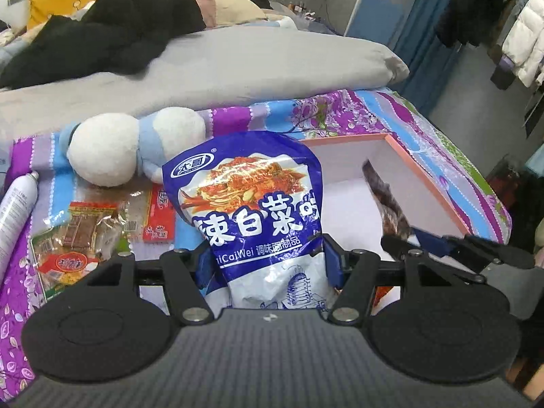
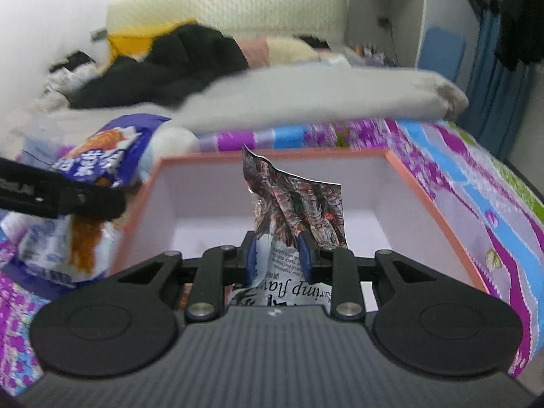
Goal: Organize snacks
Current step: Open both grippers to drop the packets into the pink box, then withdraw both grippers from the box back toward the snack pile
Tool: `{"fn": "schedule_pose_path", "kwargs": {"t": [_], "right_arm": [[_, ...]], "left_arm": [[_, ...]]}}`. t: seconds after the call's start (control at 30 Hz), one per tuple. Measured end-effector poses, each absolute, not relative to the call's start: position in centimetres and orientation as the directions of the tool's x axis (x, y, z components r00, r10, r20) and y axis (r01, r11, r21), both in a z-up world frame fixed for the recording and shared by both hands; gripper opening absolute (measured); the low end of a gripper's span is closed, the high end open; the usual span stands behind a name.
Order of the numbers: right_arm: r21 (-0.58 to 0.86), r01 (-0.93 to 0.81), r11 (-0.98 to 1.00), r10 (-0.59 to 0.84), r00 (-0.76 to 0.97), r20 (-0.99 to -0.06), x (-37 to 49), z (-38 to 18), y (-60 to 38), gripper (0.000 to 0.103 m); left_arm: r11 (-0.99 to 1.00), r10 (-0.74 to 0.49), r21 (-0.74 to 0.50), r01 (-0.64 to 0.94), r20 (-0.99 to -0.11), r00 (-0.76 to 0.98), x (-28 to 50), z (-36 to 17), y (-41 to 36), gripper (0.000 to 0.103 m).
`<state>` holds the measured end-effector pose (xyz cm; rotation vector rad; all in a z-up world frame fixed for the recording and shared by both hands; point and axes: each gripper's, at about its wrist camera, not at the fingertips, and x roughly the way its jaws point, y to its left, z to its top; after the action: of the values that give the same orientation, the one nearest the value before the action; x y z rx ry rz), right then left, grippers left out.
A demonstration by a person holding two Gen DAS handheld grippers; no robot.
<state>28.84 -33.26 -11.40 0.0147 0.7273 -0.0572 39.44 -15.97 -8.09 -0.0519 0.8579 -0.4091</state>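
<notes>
My left gripper is shut on a tall blue and white snack bag, held upright just left of the pink-rimmed box. The same blue bag shows at the left of the right wrist view, with the left gripper's black finger across it. My right gripper is shut on a dark printed shrimp-flavour packet, which stands over the open box. That packet and the right gripper also show at the right of the left wrist view.
Loose snack packets lie on the purple patterned sheet at the left, beside a white spray can. A white and blue plush toy lies behind them. A grey duvet and black clothing fill the back of the bed.
</notes>
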Motion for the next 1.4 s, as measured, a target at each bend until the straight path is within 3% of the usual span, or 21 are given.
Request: {"fn": "schedule_pose_path", "kwargs": {"t": [0.17, 0.27, 0.3, 0.37, 0.93, 1.1, 1.4], "right_arm": [[0.024, 0.071, 0.997, -0.035, 0.723, -0.69, 28.4, -12.7, -33.8, 0.029], [0.043, 0.072, 0.996, -0.021, 0.714, -0.699, 28.6, -12.8, -33.8, 0.03], [0.044, 0.075, 0.996, -0.023, 0.711, -0.703, 28.6, -12.8, -33.7, 0.035], [0.053, 0.072, 0.996, -0.016, 0.721, -0.692, 28.7, -12.5, -33.9, 0.063], [0.105, 0.062, 0.993, 0.01, 0.817, -0.576, 23.2, -10.5, -32.0, 0.062], [0.185, 0.028, 0.982, 0.075, 0.846, -0.528, 20.6, -9.6, -31.6, 0.063], [0.158, -0.017, 0.987, 0.095, 0.862, -0.498, 17.2, -9.6, -29.1, 0.063]], "left_arm": [[0.921, -0.37, -0.215, 0.326, -0.745, 0.554, 39.9, -9.1, -16.5, 0.066], [0.924, -0.366, -0.222, 0.311, -0.744, 0.559, 39.9, -9.3, -16.2, 0.077], [0.926, -0.365, -0.225, 0.304, -0.742, 0.562, 39.9, -9.3, -16.1, 0.083], [0.928, -0.362, -0.224, 0.299, -0.735, 0.573, 39.8, -9.2, -15.8, 0.086], [0.934, -0.35, -0.177, 0.31, -0.622, 0.701, 32.6, -7.0, -12.2, 0.086], [0.931, -0.363, -0.207, 0.3, -0.594, 0.718, 29.4, -7.2, -10.1, 0.085], [0.936, -0.35, -0.238, 0.259, -0.566, 0.747, 25.6, -8.8, -7.1, 0.085]]}}
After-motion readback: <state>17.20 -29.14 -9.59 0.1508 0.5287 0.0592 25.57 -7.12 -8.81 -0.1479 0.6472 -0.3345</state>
